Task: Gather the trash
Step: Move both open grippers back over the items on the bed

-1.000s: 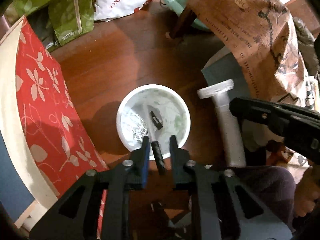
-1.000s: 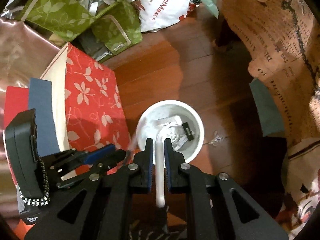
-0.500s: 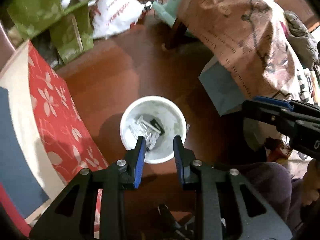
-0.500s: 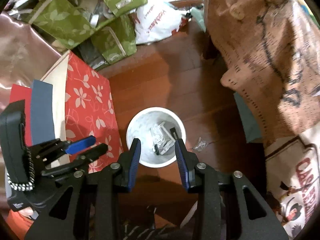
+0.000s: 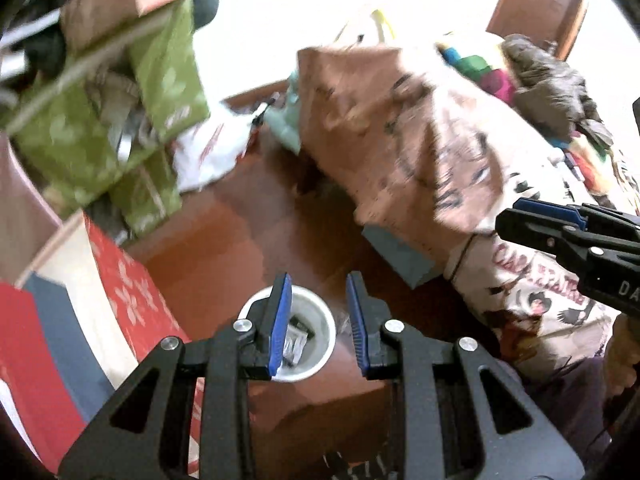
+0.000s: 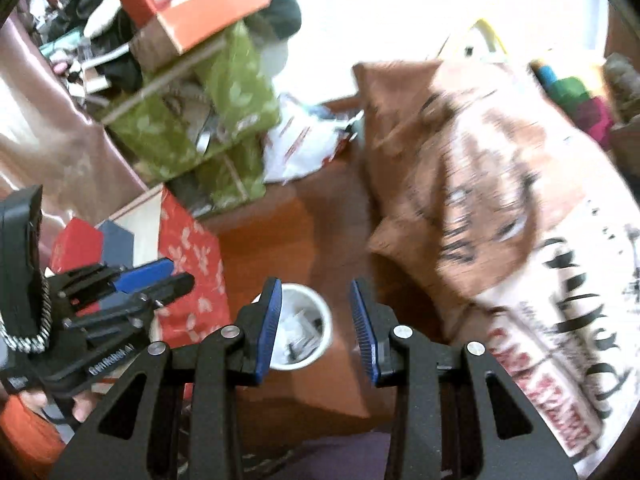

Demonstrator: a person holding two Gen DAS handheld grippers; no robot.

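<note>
Both the left tool (image 5: 320,320) and right tool (image 6: 316,322) hang released, empty, above the round white plastic bin (image 5: 326,330) already holding scraps; one small crumpled scrap (image 5: 343,317) seemingly remains on the wooden floor (image 5: 224,248).

Green leaf-print bags (image 6: 208,128), stacked at the floor's far left edge, orange box (image 6: 200,12) on top. White plastic bag (image 6: 300,148) beside them. Red flowered bag (image 6: 192,276) standing along the left edge. Brown printed cloth (image 5: 408,136) draped at right. Reddish wooden floor (image 5: 240,240).
</note>
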